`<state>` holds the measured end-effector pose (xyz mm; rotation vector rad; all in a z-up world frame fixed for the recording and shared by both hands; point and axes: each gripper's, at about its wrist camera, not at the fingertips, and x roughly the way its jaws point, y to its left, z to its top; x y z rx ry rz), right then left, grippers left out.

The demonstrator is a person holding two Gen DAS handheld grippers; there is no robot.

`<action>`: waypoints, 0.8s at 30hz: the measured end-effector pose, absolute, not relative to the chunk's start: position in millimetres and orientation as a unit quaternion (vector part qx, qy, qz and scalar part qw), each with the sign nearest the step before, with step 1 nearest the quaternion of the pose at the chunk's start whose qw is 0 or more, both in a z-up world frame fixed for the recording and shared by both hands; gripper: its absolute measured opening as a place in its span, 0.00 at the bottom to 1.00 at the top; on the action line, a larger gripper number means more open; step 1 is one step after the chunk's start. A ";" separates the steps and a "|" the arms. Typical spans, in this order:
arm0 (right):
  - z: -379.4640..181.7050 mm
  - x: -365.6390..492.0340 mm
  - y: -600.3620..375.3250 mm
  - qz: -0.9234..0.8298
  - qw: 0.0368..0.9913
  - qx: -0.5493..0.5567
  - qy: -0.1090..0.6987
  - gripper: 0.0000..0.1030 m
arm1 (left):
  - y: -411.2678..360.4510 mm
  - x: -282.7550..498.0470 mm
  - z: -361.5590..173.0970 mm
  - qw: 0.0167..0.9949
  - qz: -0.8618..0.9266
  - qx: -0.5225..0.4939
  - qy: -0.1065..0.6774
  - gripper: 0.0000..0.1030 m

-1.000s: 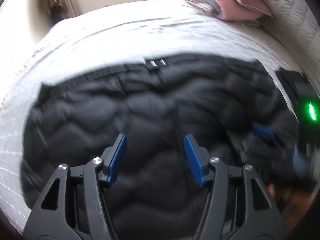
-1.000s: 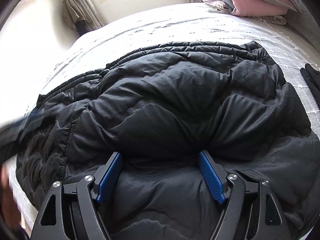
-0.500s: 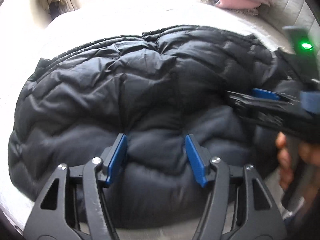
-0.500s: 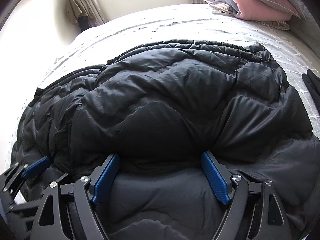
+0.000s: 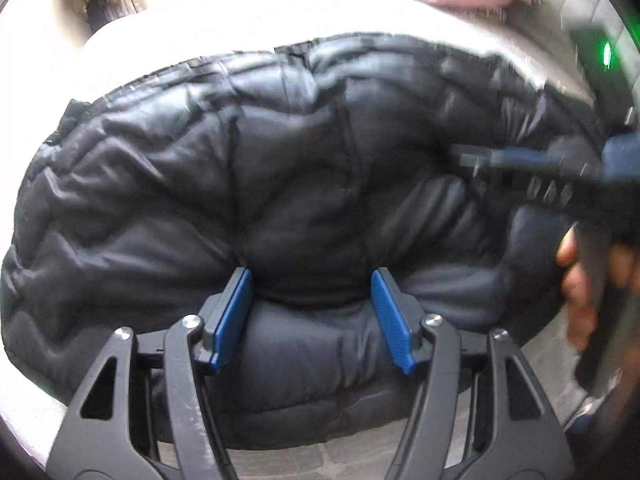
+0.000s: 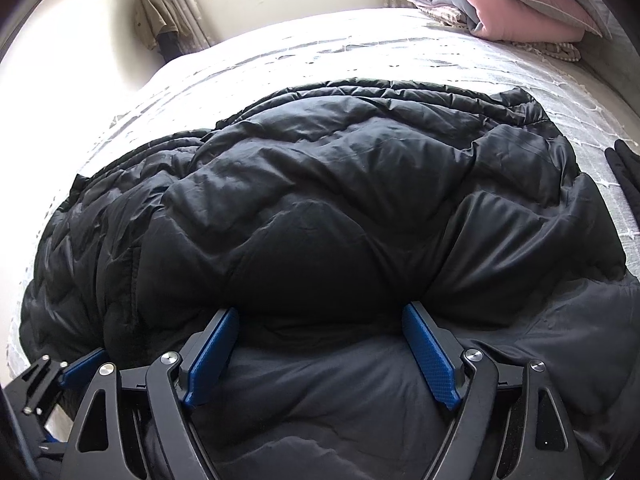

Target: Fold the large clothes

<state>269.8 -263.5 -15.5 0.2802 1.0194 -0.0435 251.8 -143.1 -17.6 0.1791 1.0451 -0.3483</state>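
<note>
A large black quilted puffer jacket [image 5: 280,168] lies bunched on the white bed; it fills the right wrist view [image 6: 340,200] too. My left gripper [image 5: 312,312] is open, its blue pads on either side of a puffy fold at the jacket's near edge. My right gripper [image 6: 320,344] is open the same way over the near hem. The right gripper also shows at the right of the left wrist view [image 5: 520,164], held by a hand. The left gripper's tip shows at the lower left of the right wrist view [image 6: 76,372].
The white bedspread [image 6: 320,52] stretches behind the jacket. Pink and grey folded bedding [image 6: 500,4] sits at the far right corner. A dark item [image 6: 624,168] lies at the right edge of the bed. A garment hangs by the window [image 6: 154,16]. Floor tiles [image 5: 320,464] show below the bed edge.
The left gripper has pulled back and down to the jacket's near edge, beside the right gripper. The right gripper has barely moved. Both stay open.
</note>
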 end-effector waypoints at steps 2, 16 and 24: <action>-14.2 269.3 -263.4 -0.020 0.864 0.136 0.485 0.83 | -134.8 262.3 -1.6 0.861 -0.168 0.069 0.475 0.62; -9.7 267.8 -266.8 -0.022 0.863 0.139 0.485 0.83 | -166.9 349.2 -39.9 0.850 -0.131 0.110 0.498 0.69; -7.4 267.9 -267.1 -0.022 0.865 0.141 0.482 0.83 | -159.9 346.8 -29.6 0.855 -0.130 0.094 0.493 0.68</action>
